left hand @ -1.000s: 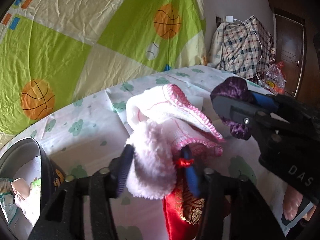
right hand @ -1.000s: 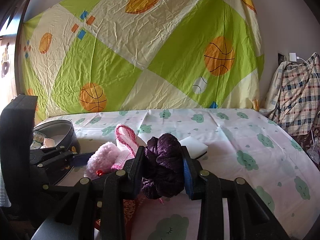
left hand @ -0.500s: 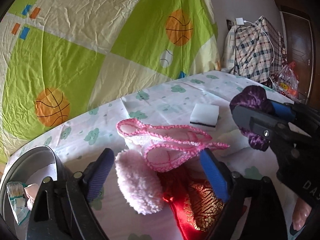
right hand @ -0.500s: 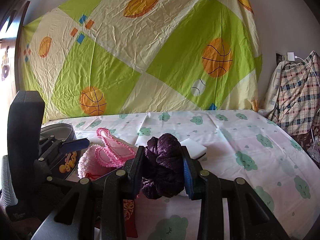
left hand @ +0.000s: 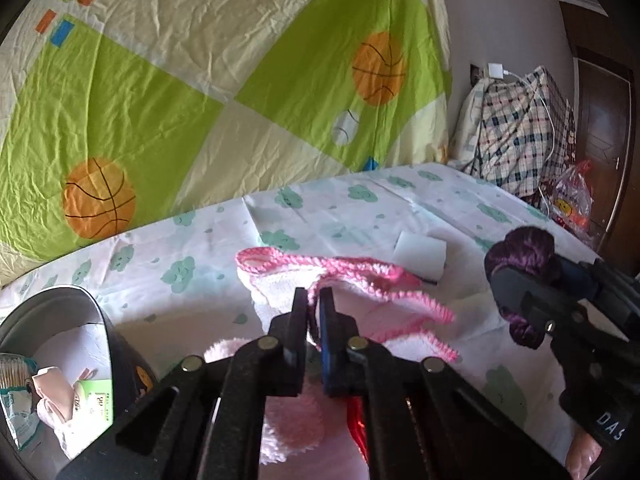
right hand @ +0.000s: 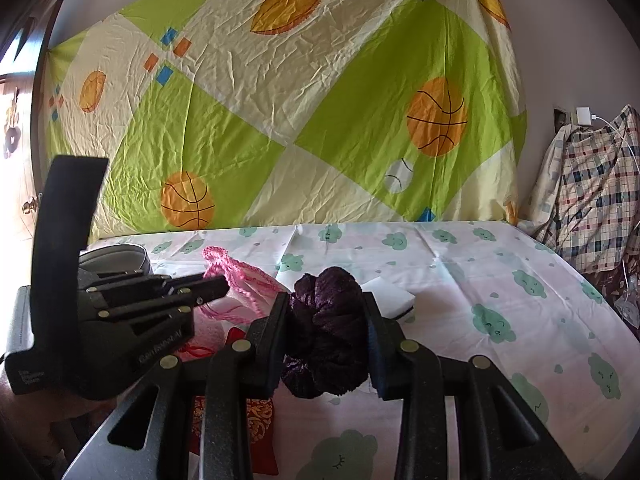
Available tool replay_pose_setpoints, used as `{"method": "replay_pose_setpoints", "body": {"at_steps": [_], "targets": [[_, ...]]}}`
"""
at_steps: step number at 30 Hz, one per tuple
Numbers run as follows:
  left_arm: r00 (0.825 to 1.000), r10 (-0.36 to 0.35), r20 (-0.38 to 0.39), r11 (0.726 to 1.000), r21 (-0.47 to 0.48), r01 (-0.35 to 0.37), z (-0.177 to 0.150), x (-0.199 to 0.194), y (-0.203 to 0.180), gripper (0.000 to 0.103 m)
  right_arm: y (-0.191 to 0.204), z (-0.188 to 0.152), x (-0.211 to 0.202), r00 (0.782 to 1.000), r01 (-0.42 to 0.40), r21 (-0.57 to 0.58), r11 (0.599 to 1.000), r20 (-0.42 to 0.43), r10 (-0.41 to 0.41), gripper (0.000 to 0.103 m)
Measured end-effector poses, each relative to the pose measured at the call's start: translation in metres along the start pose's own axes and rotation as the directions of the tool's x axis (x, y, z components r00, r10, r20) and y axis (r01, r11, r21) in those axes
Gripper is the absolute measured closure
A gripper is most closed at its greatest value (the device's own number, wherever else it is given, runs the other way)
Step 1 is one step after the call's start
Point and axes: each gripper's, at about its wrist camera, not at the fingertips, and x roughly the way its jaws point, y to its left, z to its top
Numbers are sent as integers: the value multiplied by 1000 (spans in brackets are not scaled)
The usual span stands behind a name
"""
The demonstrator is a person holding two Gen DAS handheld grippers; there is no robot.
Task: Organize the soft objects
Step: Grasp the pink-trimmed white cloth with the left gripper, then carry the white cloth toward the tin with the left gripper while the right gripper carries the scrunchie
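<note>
- Left gripper (left hand: 314, 300): jaws drawn nearly together, pinching the pink-trimmed white cloth (left hand: 352, 292); a fluffy pink piece (left hand: 292, 416) lies beneath it.
- Right gripper (right hand: 326, 308): jaws clamped on the dark purple scrunchie (right hand: 326, 320), held just above the counter (right hand: 500, 288).
- White sponge block (right hand: 390, 300) lies on the counter just behind the scrunchie.
- Red embroidered pouch (right hand: 260, 420) lies under the grippers.
- Round dark bin (left hand: 96, 320) at the left holds packets; print there is unreadable.
- Writing: "DAS" is legible on the right gripper's body in the left wrist view.
- Both grippers point forward, side by side.
</note>
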Motion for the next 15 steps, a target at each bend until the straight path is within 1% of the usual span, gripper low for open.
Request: {"method": "replay_pose_setpoints", "body": {"at_steps": [2,5,8,10,12,13,14,15], "targets": [[998,5,58,1000,-18,-4,4,-13,3,100,0,0,-1,1000,1,-2,1000,5,-1,66],[991,25,128,1000,-12,-23,12,-28,5,100,1,0,-2,1000,0,-4,1000,13,0,66],[984,17,177,1000,-21,-13,20,-41,9,100,1,0,-3,1000,0,-5,1000,19,0,66],[984,3,179,1000,-13,-1,24,-44,10,99,1,0,-4,1000,1,-5,1000,20,0,66],[987,-6,163,1000,3,6,24,-42,10,97,1,0,-4,1000,-1,-1,1000,24,1,66],[990,-24,140,1000,15,22,23,-39,10,94,1,0,-4,1000,-1,1,1000,25,1,66],[993,-51,102,998,30,48,22,-34,8,86,1,1,-3,1000,1,3,1000,23,-1,66],[996,-69,62,997,40,66,19,-30,6,70,1,1,-4,1000,1,4,1000,24,-1,66]]}}
